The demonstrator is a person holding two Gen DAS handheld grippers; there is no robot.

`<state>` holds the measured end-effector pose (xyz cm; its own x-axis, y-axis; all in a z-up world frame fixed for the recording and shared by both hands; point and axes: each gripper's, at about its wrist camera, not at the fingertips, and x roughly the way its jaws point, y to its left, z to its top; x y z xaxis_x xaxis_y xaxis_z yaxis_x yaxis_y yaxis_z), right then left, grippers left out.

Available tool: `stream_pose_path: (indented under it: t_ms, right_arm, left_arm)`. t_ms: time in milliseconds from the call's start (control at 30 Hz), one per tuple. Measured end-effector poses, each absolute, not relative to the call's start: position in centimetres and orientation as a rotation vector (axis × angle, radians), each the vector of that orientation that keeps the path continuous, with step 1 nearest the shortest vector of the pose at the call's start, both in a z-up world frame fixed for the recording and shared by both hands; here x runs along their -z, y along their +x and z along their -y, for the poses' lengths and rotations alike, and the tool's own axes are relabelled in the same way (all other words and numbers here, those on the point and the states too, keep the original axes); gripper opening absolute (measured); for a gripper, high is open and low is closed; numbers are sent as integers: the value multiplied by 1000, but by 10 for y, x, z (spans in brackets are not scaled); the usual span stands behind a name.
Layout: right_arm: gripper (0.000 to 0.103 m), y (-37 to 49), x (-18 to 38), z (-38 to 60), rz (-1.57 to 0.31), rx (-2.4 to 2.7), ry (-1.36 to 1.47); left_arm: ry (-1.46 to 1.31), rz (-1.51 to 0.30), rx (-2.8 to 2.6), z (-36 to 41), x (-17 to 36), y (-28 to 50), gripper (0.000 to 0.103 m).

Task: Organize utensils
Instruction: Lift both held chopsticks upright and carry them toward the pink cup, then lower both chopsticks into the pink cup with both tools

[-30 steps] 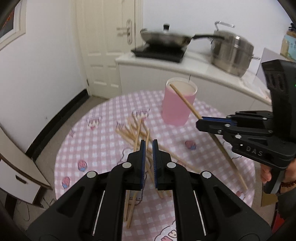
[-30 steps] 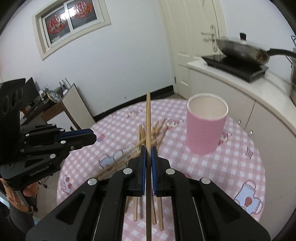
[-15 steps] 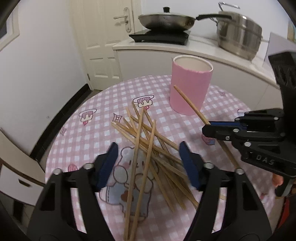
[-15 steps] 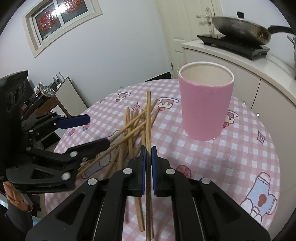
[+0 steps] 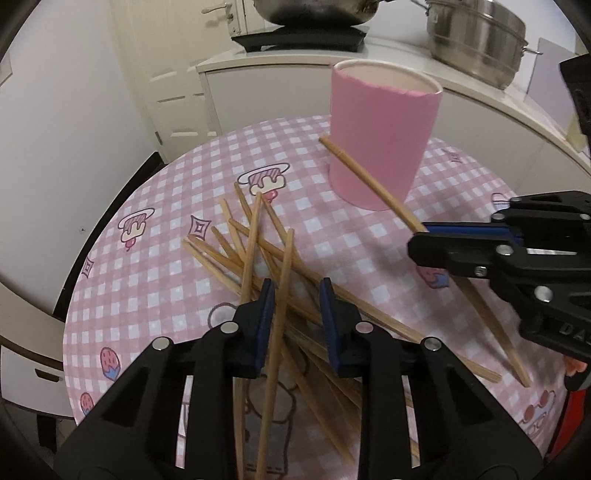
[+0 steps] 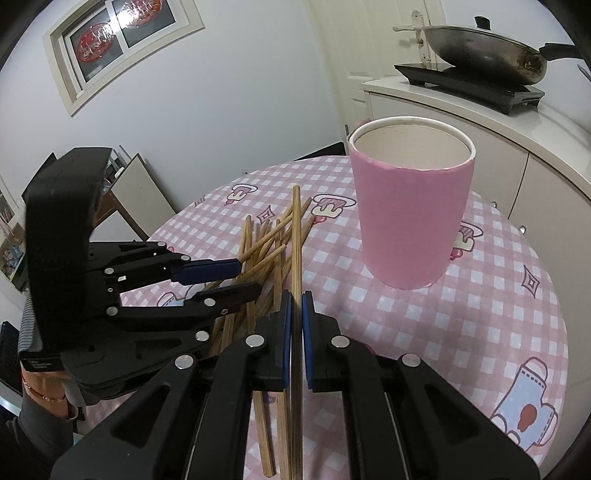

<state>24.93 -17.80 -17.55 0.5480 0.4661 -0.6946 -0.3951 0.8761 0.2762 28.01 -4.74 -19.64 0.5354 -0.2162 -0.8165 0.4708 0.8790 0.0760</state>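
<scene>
Several wooden chopsticks (image 5: 236, 254) lie in a crossed pile (image 6: 266, 243) on the pink checked tablecloth (image 5: 166, 266). My left gripper (image 5: 295, 295) is down over the pile. Its jaws are closing around one chopstick (image 5: 284, 266) that lies by the left pad, and the pads do not clamp it. From the right wrist view, the left gripper (image 6: 245, 277) sits over the pile. My right gripper (image 6: 295, 299) is shut on a single chopstick (image 6: 295, 229) pointing forward, left of the upright pink cup (image 6: 410, 214). In the left wrist view the right gripper (image 5: 417, 240) holds that chopstick (image 5: 369, 181) in front of the cup (image 5: 384, 140).
Behind the round table runs a white counter (image 5: 461, 96) with a wok on a black hob (image 6: 480, 55) and a steel pot (image 5: 476, 33). A white door (image 5: 177, 66) stands at the back. A low cabinet (image 5: 22, 350) is beside the table's left edge.
The left gripper went from shut to wide open, then narrowed, and sank onto the pile with one chopstick between its jaws. The right gripper came lower and nearer the cup, still holding its chopstick.
</scene>
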Motion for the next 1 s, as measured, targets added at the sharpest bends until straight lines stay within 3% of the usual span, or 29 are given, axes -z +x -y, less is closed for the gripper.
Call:
stream_pose_path:
  t_ms: [167,267,467,1000]
  right_arm:
    - [5,252,176,178,-850,-512,89]
    - [5,251,172,178,-843,-511,91]
    - [5,242,157,180,-813,-515,91]
    - [4,206,56,206,-622,-524,52]
  left_arm:
    - [317,-951,401,50,204,288,8]
    - [305,-957,402,48,202,290,6]
    - [250,-906,383,37,179,282,6]
    - [108,-534,466,45,28,215,5]
